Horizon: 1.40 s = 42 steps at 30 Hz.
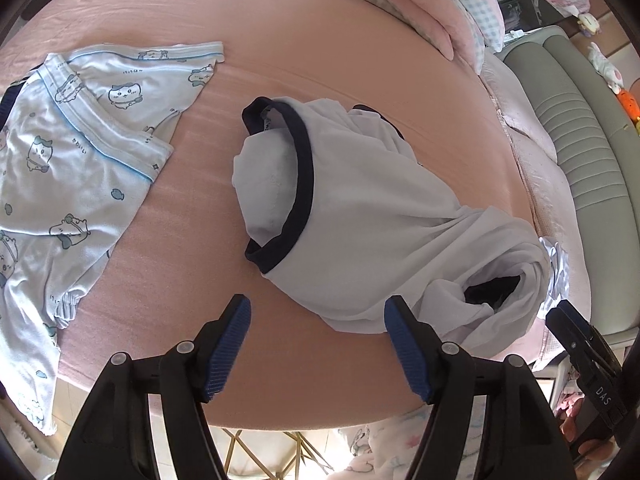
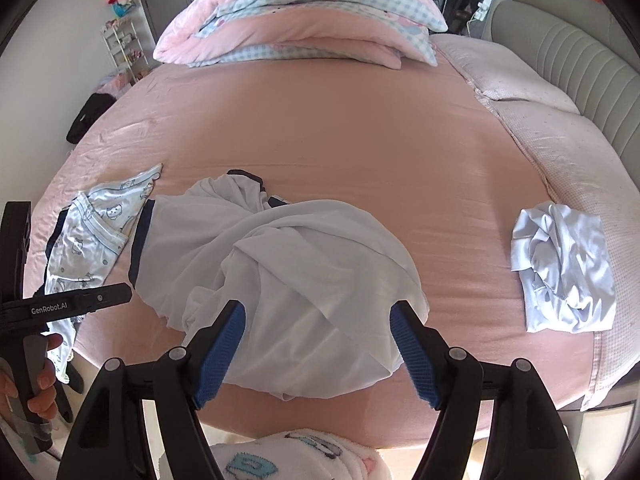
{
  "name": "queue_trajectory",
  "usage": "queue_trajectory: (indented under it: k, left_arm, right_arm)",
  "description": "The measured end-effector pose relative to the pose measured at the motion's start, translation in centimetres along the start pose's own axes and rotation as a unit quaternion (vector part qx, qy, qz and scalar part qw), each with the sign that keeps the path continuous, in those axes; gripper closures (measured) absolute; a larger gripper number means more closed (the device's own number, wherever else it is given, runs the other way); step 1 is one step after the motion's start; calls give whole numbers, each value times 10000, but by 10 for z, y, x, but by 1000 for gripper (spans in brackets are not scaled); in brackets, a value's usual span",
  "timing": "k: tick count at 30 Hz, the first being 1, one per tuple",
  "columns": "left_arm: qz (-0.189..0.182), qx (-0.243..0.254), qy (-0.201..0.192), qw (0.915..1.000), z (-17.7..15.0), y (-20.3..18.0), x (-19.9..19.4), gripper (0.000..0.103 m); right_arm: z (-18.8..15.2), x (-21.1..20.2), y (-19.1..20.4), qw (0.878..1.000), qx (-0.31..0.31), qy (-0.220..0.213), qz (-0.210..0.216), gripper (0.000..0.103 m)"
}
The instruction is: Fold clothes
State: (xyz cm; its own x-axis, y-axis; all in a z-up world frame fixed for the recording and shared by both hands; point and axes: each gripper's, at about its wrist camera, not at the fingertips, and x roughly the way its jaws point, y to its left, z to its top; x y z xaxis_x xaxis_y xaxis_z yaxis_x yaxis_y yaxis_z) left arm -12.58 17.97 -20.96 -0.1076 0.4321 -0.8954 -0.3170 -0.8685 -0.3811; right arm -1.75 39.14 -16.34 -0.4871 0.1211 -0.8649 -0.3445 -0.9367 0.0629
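- Left gripper [image 1: 318, 346]: jaws spread wide, blue pads bare, nothing clamped. It is held over the near part of the pink bed sheet [image 1: 328, 52], angled down. Its right pad sits just at the lower edge of the white T-shirt [image 1: 360, 216]; contact cannot be confirmed.
- Right gripper [image 2: 318, 350]: jaws also parted, no cloth pinched. The near hem of the white T-shirt [image 2: 288, 280] is seen between and behind the pads, lying slack on the sheet.
- The T-shirt is crumpled in the middle of the near half of the bed, not flattened. Navy trim is seen at the collar [image 1: 296, 184] and at a sleeve cuff. The body is twisted into a bunch toward the right side in the left wrist view.
- Pale blue printed pyjamas [image 1: 76, 160] are spread flat to the left of the T-shirt, apart from it, hanging partly over the near bed edge.
- A small light blue crumpled garment [image 2: 564, 268] lies to the right, well apart from the T-shirt, near the sheet's border.
- A folded pink and checked duvet [image 2: 304, 16] is stacked at the far end of the bed.
- A grey padded headboard [image 2: 568, 52] runs along the right side.
- A hand [image 2: 28, 376] is seen gripping the left gripper's handle at the left edge of the right wrist view.
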Motion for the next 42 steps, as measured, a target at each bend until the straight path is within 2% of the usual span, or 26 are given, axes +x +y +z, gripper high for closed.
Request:
queue_trajectory:
  k: [8,13,16,18,20,21,24,26,27,28,33,37,42]
  left_arm:
    - [43,-120,155,9998,4,3,27,35]
    - [-18,-69,233,9997,4,2,41,36]
    - [83,98,61,9999,2,-4,41,53]
    - [77,125,-50,9999,1,-6,40,71]
    - [143,99,-100,9998,1,-6,40,82]
    - [164,68,-94,9998,2,-5,41,87]
    - [22,-58,-102,9999,3,-1,38,91]
    - [-40,-78,-113,9999,3,-1,34,91]
    - [-56,-56,-124,9999,3,-1,32,91]
    - [-75,-28,-141,9999,3,-2,30,91]
    - [-77,96,-177,9998,5,-5,23,92]
    - [-129,182,-223,9995,1,-9,19,94]
    - [-168,370,-318,9987,-3,-16,10,95]
  right_arm:
    - [4,15,4,9999,53,124,51,28]
    - [3,29,4,9995,-55,278,-111,28]
    - [1,38,0,9990,-70,378,-210,28]
    - [0,42,-5,9989,-21,418,-197,28]
    - [-1,45,-10,9988,11,443,-186,28]
    - [-1,47,-12,9988,22,452,-187,29]
    - [-3,52,-18,9987,37,448,-219,29]
    - [-4,54,-22,9985,45,389,-370,51]
    - [-4,55,-24,9979,32,402,-500,80]
    - [-4,56,-26,9973,11,411,-602,89]
    - [-3,57,-35,9947,-136,433,-922,90]
    - [2,53,-41,9863,-432,297,-1564,91]
    - [11,53,-43,9768,-611,156,-2047,91]
